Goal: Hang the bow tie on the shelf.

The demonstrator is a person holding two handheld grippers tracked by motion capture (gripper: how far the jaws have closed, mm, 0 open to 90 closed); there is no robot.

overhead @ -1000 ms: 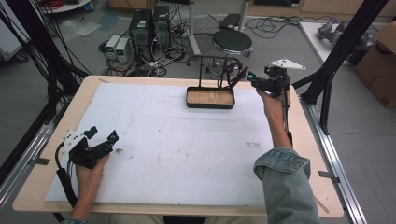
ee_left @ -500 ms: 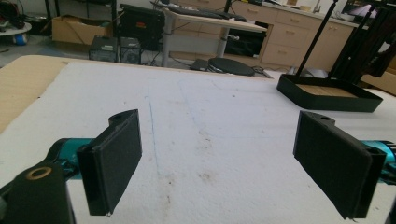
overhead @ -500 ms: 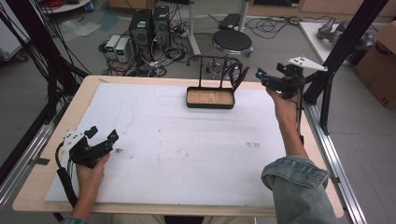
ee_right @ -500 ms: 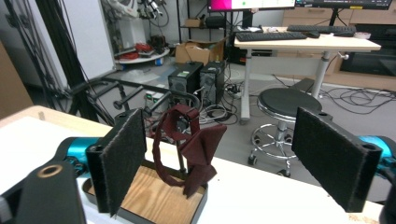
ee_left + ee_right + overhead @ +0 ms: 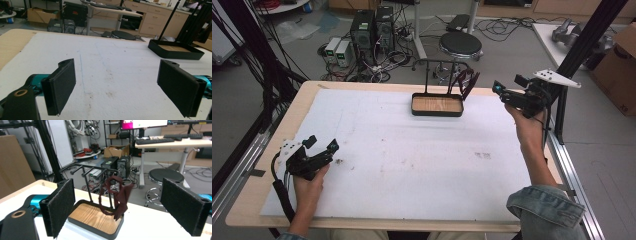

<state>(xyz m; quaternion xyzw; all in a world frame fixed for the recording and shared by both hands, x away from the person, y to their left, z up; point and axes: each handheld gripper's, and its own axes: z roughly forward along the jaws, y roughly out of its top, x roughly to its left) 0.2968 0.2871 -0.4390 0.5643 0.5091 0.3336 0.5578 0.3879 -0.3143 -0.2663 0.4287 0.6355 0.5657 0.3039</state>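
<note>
Two claws: left claw (image 5: pixel 323 150) and right claw (image 5: pixel 507 87). One black wood-floored rack tray (image 5: pixel 437 105), one dark red cloth (image 5: pixel 466 82), one round stool (image 5: pixel 460 46).

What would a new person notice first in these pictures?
Probably the dark red cloth hanging from the black rack, which stands in a wood-bottomed tray at the table's far edge. The right gripper hovers open beside it, while the left gripper sits open near the front left corner.
</note>
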